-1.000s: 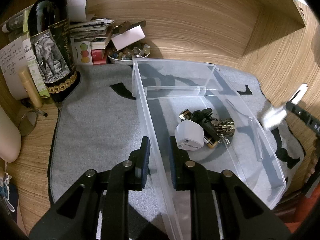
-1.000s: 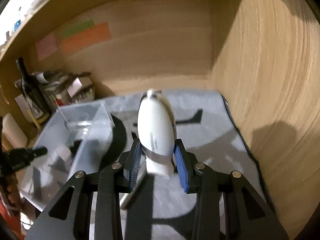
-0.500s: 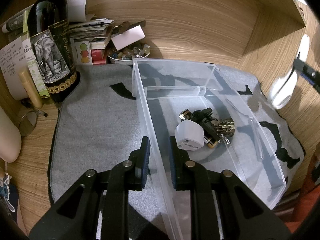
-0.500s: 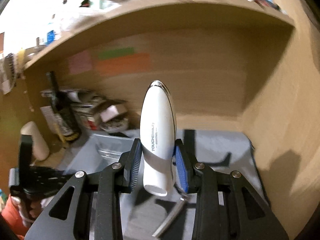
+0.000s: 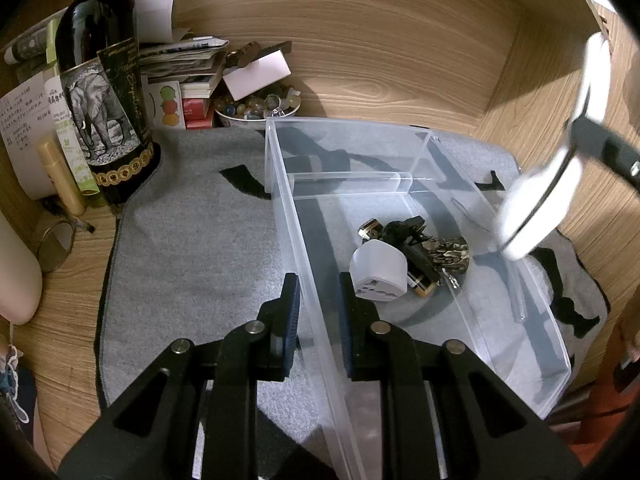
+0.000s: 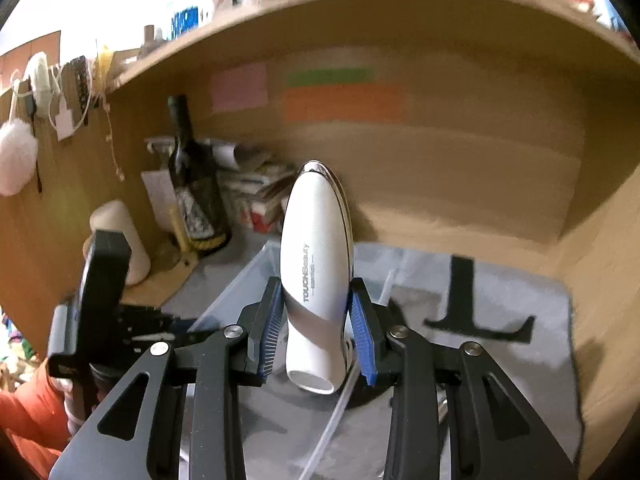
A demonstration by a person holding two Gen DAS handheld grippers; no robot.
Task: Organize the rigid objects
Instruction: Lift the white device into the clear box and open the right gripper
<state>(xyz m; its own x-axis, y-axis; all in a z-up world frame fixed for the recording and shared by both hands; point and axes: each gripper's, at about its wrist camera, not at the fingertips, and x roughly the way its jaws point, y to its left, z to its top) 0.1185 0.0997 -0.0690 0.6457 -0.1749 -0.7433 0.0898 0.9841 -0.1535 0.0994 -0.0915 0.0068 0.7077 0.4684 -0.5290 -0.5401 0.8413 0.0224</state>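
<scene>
While the left gripper [image 5: 316, 304] pinches the clear bin [image 5: 558, 354] wall, the right gripper [image 6: 316, 322] clamps a white beauty device [image 6: 316, 264] above it w/ tip up; next: lower device into bin beside the adapter [image 5: 378, 270].

Bin [image 5: 420, 148]: clear smooth plastic. Mat [image 5: 192, 248]: grey matt felt-like cloth. Tabletop [image 5: 64, 332] & back wall [image 5: 400, 52]: wood-grain, matt. White device [image 6: 316, 276]: glossy plastic w/ chrome trim. Bottle [image 5: 100, 80]: dark glossy glass, paper label. Claw pads [image 6: 362, 340]: ribbed blue.
</scene>
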